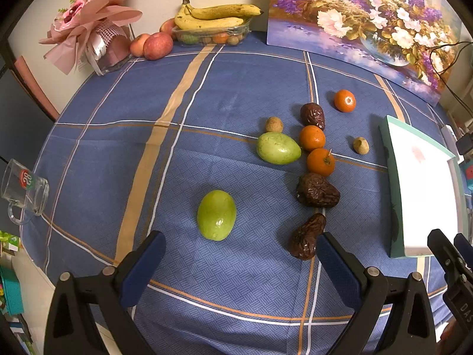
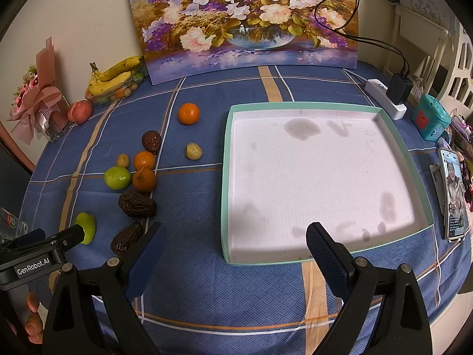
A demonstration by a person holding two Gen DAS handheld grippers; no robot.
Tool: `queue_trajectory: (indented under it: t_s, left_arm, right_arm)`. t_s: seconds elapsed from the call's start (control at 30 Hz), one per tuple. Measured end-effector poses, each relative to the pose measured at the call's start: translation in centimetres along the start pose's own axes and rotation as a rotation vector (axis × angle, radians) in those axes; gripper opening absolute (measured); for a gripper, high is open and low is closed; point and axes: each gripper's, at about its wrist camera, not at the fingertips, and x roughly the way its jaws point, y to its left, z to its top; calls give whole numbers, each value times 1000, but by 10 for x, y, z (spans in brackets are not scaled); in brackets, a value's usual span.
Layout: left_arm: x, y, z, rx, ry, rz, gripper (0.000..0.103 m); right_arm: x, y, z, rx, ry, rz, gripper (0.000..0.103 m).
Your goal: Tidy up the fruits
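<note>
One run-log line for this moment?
left gripper: open, behind green fruit | right gripper: open, before tray | tray: empty | fruits: on cloth

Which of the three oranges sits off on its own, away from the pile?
The far orange nearest the flower painting. The other two oranges sit touching in the row with the dark wrinkled fruits.

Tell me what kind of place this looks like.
Most likely a room in someone's home. A table under a blue plaid tablecloth stands against a wall, a flower painting on canvas leans there unhung, and a pink wrapped bouquet and a propped-up smartphone sit at the table's edges.
</note>
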Motion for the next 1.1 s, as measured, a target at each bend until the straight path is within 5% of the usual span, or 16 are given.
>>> queue_trajectory:
  t_s: [1.1]
  left_arm:
    - [-1,10,3,-55,-41,-49,103]
  right_arm:
    - [4,0,-3,-3,10,2,95]
